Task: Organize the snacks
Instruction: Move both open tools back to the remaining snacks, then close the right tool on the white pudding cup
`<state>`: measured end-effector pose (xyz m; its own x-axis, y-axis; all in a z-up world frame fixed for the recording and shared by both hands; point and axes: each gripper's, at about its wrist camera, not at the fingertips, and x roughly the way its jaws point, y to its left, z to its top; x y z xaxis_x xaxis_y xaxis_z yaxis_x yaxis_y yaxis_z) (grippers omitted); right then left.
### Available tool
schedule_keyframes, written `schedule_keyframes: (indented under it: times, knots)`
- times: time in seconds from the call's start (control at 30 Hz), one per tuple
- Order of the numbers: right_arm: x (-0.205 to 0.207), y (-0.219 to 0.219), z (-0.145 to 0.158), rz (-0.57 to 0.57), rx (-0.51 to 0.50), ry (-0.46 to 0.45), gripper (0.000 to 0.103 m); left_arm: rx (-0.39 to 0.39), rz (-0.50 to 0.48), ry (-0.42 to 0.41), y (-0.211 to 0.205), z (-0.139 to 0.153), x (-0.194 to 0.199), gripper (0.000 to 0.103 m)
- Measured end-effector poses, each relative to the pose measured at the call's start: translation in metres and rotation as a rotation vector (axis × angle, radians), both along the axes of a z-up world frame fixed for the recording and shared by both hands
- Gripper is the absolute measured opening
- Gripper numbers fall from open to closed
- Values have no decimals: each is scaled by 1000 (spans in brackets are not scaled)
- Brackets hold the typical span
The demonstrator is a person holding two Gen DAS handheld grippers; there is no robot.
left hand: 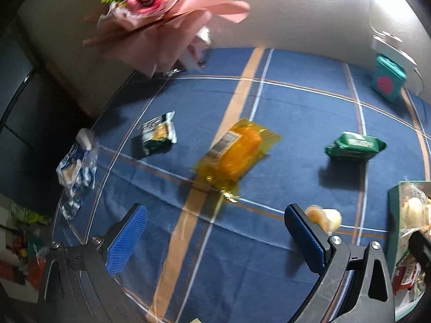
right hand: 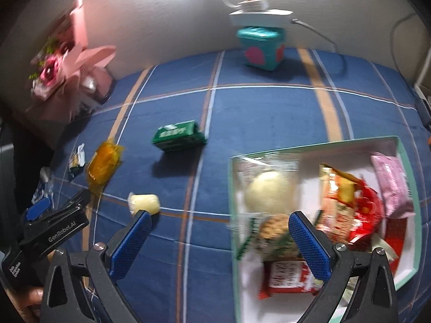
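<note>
Loose snacks lie on a blue plaid cloth: an orange packet, a green packet, a green-and-white packet, a blue-and-white packet and a pale jelly cup. A mint-rimmed white box holds several snacks, among them a round white bun and a pink packet. My left gripper is open and empty, below the orange packet. My right gripper is open and empty over the box's left rim.
A pink flower bouquet leans at the back left. A teal box with pink hearts stands by the wall under a white device. The table edge drops off at the left.
</note>
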<state>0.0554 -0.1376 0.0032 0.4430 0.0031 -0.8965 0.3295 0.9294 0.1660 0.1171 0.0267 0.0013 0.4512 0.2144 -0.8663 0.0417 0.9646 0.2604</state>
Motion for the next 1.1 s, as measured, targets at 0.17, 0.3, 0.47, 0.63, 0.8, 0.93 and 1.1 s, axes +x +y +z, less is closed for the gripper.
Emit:
schedule_keyframes:
  times: [0.17,0.3,0.47,0.63,0.8,0.93,1.1]
  knots:
    - [15,23,-14,51,-21,27,103,-24,34,13,13,-6,5,102]
    - [24,40,-20,81,-38,28,103,-26,48,37,19,-14,9,101]
    - [34,55,-22,120,-36,2,103,-48,69,54,27,-21,12,102]
    - [42,63,-42,133,1,39,103,-69,99,74,36,-27,19,102]
    - [48,72,-58,154,0,64,101,-90,140,99,49,-35,25,102]
    - [52,80,-65,172,-5,66,91,-104,158,96,56,-36,28,102]
    - [57,89,-69,202,-9,56,84,-116,148,100,57,-37,29,102]
